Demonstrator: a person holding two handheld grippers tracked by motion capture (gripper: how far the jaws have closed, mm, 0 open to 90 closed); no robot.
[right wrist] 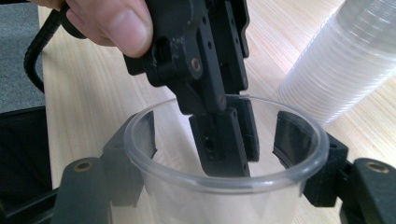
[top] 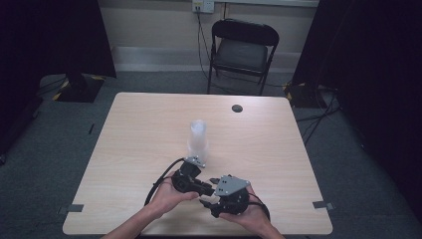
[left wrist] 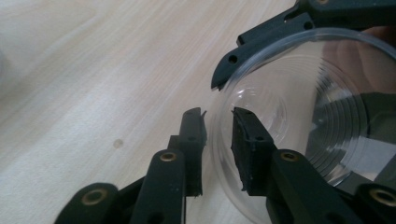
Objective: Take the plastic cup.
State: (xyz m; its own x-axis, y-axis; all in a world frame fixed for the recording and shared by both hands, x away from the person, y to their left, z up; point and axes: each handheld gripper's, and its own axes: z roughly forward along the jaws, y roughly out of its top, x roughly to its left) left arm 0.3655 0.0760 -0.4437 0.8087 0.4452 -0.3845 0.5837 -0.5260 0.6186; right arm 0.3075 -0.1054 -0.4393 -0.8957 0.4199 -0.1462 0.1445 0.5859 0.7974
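Your right gripper [right wrist: 224, 163], low in the right gripper view, clamps a clear, round plastic cup [right wrist: 224, 186] from outside, one jaw against each side of the wall just under the rim. In the high view that gripper [top: 215, 195] sits at the lower middle of the frame, close beside your left gripper [top: 199, 185]. The cup is up off the pale wooden table [top: 139, 129], carried wholly by that grip.

Your left gripper [left wrist: 217, 135] straddles the cup's rim [left wrist: 219, 93], one jaw inside the cup and one outside. Its jaws stand narrow but apart, and the left gripper view shows a gap on each side of the thin wall, so it grips nothing.

The step in hand looks like a handover or a release at the rim. Do it well:

- Keep the right grip light; the wall is thin and will buckle or crack if squeezed harder.
- Draw the left jaws straight back along the cup's axis so the inner pad does not snag the rim.
- Hold the right hand steady so the cup does not twist.
- Mind the tall stack of clear plastic cups [top: 198, 139] standing just above the grippers in the high view; keep it from being knocked.
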